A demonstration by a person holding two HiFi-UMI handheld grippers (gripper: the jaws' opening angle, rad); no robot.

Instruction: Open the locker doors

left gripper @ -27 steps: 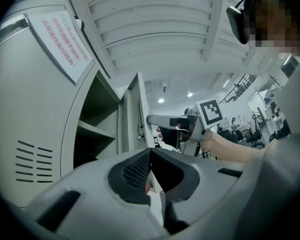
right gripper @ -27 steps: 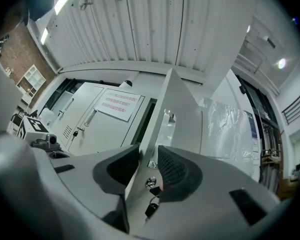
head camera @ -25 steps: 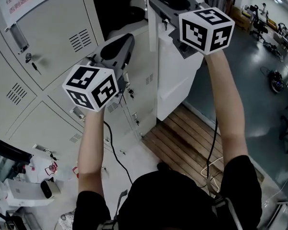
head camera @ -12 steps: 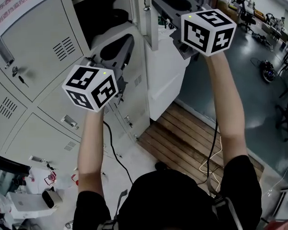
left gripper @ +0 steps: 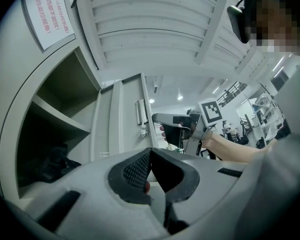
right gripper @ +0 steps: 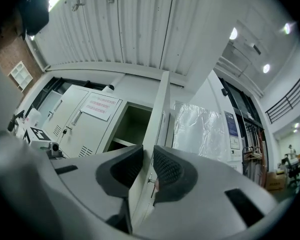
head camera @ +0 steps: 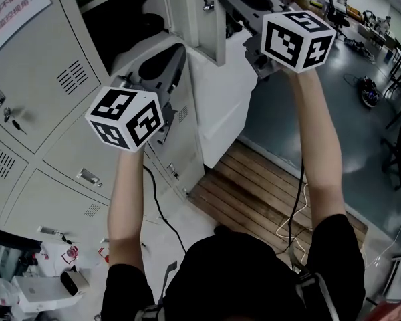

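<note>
Fingers of your right gripper (right gripper: 148,153) have just been closing and clamp the open locker door (right gripper: 159,109) by its edge, likely to swing it wider; left gripper (left gripper: 150,153), fingers together and empty, hangs beside that door.

- We see one pale grey open locker door (head camera: 217,35) at about twelve o'clock in the head view. It stands upright, swung out nearly edge-on to us, with a metal latch (head camera: 206,3) near its free edge.
- The dark compartment (head camera: 113,19) it uncovers lies at eleven o'clock.
- At ten o'clock we find a closed door (head camera: 40,72), flush with the frame. It carries louvre vents (head camera: 73,77) and a notice (head camera: 13,5) in red print.
- Toward eight and nine o'clock we see further closed doors (head camera: 60,196), one with a small handle (head camera: 88,176).
</note>
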